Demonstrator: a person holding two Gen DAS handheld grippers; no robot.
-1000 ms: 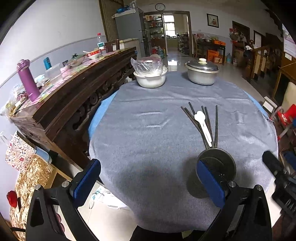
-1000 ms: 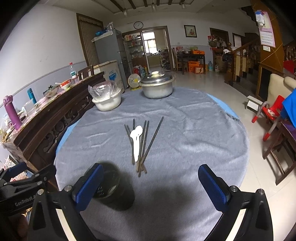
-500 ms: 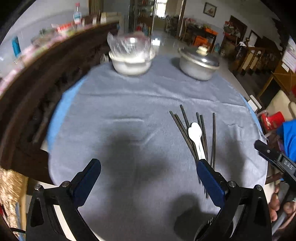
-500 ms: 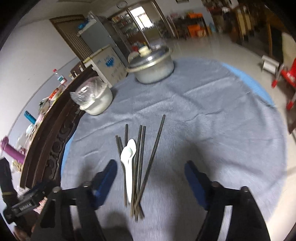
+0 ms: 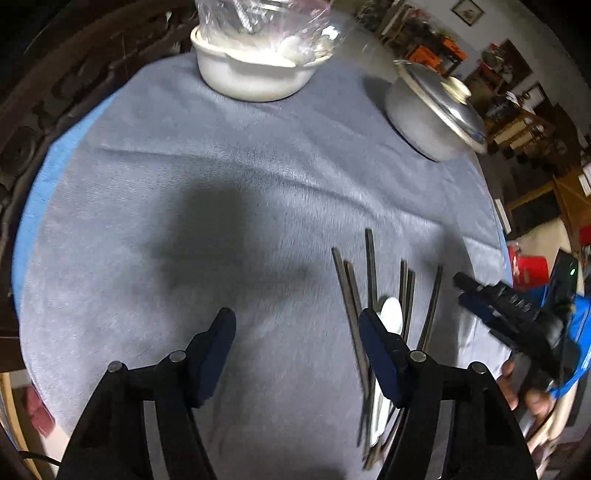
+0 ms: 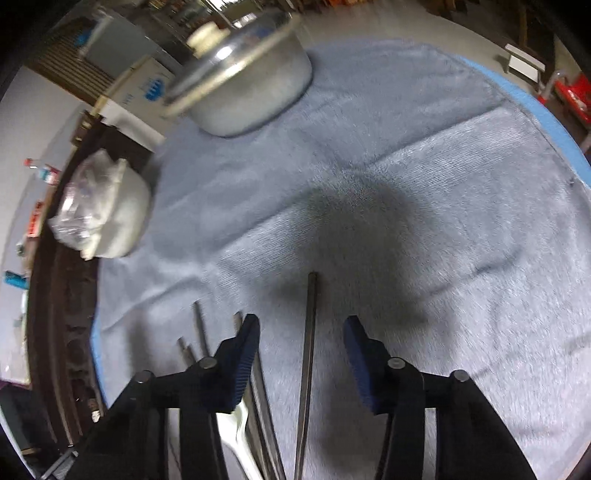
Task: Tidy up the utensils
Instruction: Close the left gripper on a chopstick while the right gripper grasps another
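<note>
Both tongs are closing, neither pressing on anything. Left gripper [image 5: 295, 332] hovers over bare grey cloth [image 5: 221, 192], its right finger just left of the white spoon [image 5: 391, 314] and dark chopsticks [image 5: 369, 258], which lie lengthwise, tips pointing away toward the pots. Right gripper [image 6: 301, 343] straddles a single chopstick [image 6: 309, 350] running straight between its jaws, untouched.

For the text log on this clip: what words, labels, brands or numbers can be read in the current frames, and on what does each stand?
None can be read.
White appliance behind the lidded pot: blue marking, too blurred to read.
Right gripper body, seen from the left wrist: pale embossed marks, too small and blurred.
Bottle on the sideboard: red and white label, unreadable.
Framed picture on the far wall: too small.
</note>
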